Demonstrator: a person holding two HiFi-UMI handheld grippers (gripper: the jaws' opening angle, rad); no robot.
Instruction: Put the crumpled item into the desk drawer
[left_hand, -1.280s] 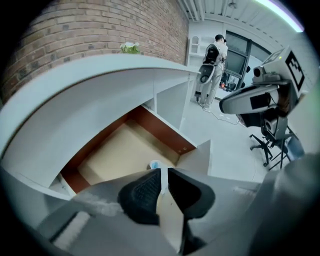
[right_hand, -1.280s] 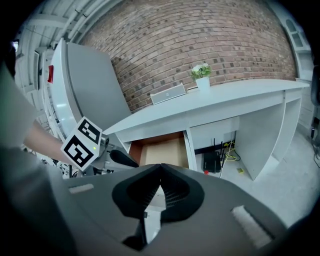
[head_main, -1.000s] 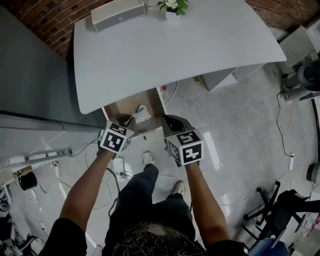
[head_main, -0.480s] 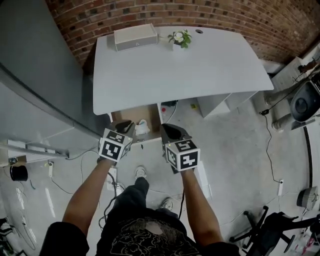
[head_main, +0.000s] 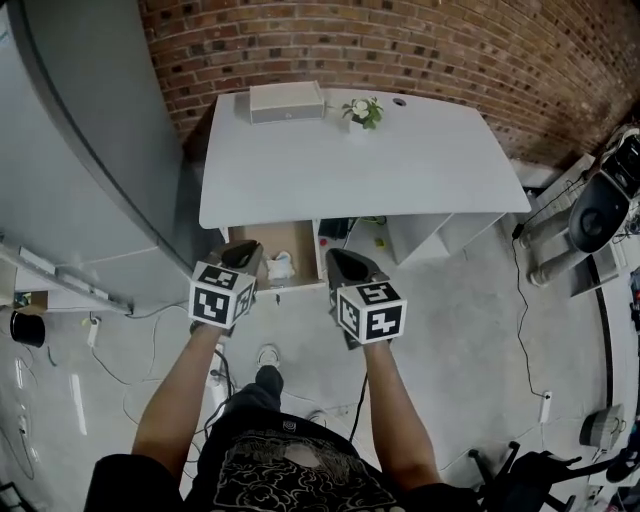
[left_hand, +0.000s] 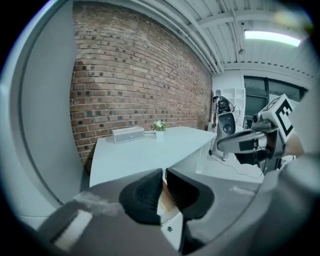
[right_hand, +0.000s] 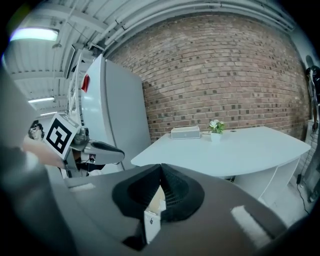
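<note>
Head view first: the person stands in front of a white desk (head_main: 400, 170) set against a brick wall (head_main: 420, 50), both arms out, a gripper in each hand. The drawer (head_main: 296, 238) under the desk's left part is pulled open, and the crumpled item (head_main: 280, 266), a small white wad, is lying inside it towards the front. The left gripper (head_main: 243, 252) hangs over the drawer's front left corner, just beside the wad but not touching it. The right gripper (head_main: 345, 262) sits just right of the drawer, over the floor (head_main: 450, 300). Up on the desk's far edge there's a flat grey box (head_main: 287, 101) and a little potted plant (head_main: 362, 110), well apart from everything else. A big grey cabinet (head_main: 90, 150) stands to the left.

Left gripper view: the left gripper (left_hand: 164, 182) has its two black ribbed pads pulled together with only a thin slit between them, and nothing is pinched in there. Through the slit you get a sliver of brown and white, can't tell what exactly. The other gripper shows at the right side.

Right gripper view: same deal, the right gripper (right_hand: 161, 182) has its pads closed up against each other and holds nothing. The desk, box and plant are ahead, and the left one shows at the left in front of the cabinet
</note>
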